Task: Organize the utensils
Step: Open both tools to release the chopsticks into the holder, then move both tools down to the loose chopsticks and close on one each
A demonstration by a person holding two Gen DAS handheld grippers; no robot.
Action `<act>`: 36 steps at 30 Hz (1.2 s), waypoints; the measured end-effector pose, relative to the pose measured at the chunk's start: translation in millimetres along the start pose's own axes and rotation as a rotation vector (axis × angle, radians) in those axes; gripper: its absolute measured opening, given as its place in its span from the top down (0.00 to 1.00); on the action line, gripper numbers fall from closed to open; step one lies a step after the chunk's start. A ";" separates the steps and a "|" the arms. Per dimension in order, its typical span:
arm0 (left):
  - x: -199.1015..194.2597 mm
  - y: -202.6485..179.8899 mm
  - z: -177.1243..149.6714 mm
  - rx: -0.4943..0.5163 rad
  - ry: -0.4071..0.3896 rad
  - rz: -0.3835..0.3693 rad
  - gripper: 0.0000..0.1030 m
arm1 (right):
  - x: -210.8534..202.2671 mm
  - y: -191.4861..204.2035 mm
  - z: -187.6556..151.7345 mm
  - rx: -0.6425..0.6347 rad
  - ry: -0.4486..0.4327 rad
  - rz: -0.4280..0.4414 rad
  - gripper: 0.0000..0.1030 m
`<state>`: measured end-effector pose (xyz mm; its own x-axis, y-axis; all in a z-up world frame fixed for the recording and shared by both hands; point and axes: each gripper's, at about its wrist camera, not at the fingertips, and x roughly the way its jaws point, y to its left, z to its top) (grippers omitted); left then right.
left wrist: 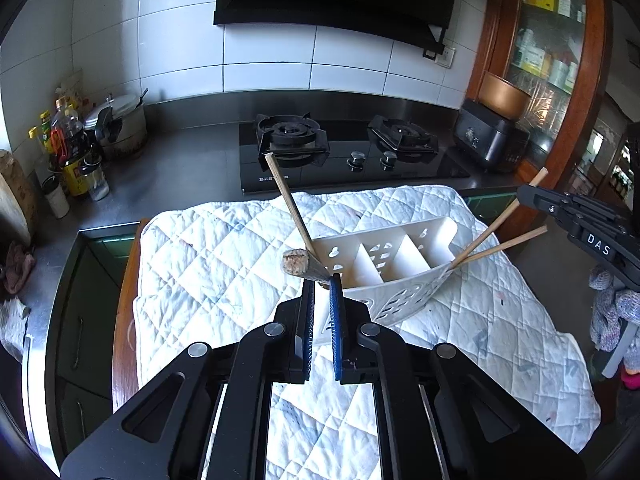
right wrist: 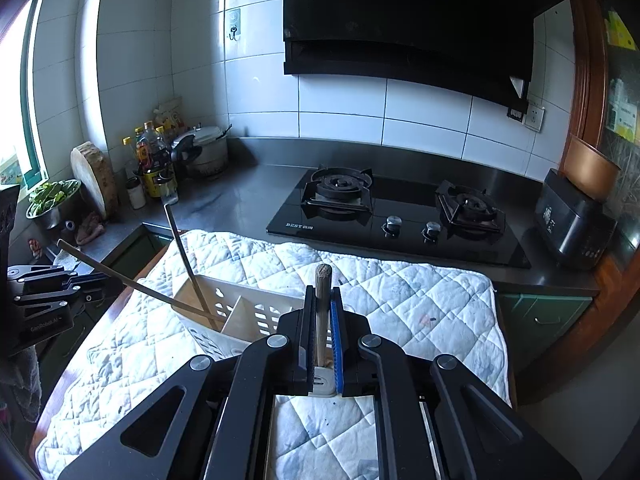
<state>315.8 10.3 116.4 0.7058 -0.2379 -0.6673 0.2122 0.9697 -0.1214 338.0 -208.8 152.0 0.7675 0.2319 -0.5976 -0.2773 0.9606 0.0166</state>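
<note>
1. Left gripper (left wrist: 323,280): jaws nearly together, clamped on the near rim of the white utensil caddy (left wrist: 400,256); tips just beside the thick wooden handle (left wrist: 298,265).
2. Right gripper (right wrist: 321,294): jaws nearly together, gripping the caddy rim at the opposite end; thick wooden handle (right wrist: 322,300) upright between the pads.
3. White utensil caddy (right wrist: 248,312): perforated plastic, divided into compartments, tilted, over the quilted white cloth (left wrist: 224,248).
4. Chopsticks (left wrist: 500,232): two slanting out of the end compartment farthest from the left gripper.
5. Single chopstick (left wrist: 290,204): leaning out of the end compartment nearest the left gripper, beside the thick handle.
6. Quilted white cloth (right wrist: 400,292): spread over a wooden table in front of the counter.
7. Gas hob (left wrist: 352,152): two burners, black glass, set in the steel counter behind the cloth.
8. Bottles (left wrist: 72,148) and lidded pot (left wrist: 120,124): counter corner, left.
9. Black cooker (left wrist: 490,142): counter, right.
</note>
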 end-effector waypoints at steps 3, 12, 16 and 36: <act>-2.8 -2.4 -0.2 0.006 -0.013 -0.004 0.92 | 0.9 -1.0 -0.6 0.006 0.001 0.001 0.93; -18.4 -5.7 1.2 0.001 -0.047 -0.007 0.91 | -27.4 2.2 -6.2 -0.006 -0.050 0.001 0.81; -39.5 -5.7 -8.6 -0.006 -0.082 -0.020 0.88 | -51.5 2.2 -18.7 0.003 -0.075 0.016 0.78; -59.7 -29.5 -156.7 -0.011 -0.041 -0.070 0.69 | -72.5 30.1 -183.6 0.076 0.054 0.104 0.77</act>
<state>161.5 4.6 44.6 0.7163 -0.3068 -0.6267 0.2544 0.9512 -0.1749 167.9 -224.8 48.6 0.7041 0.3237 -0.6320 -0.3074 0.9413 0.1396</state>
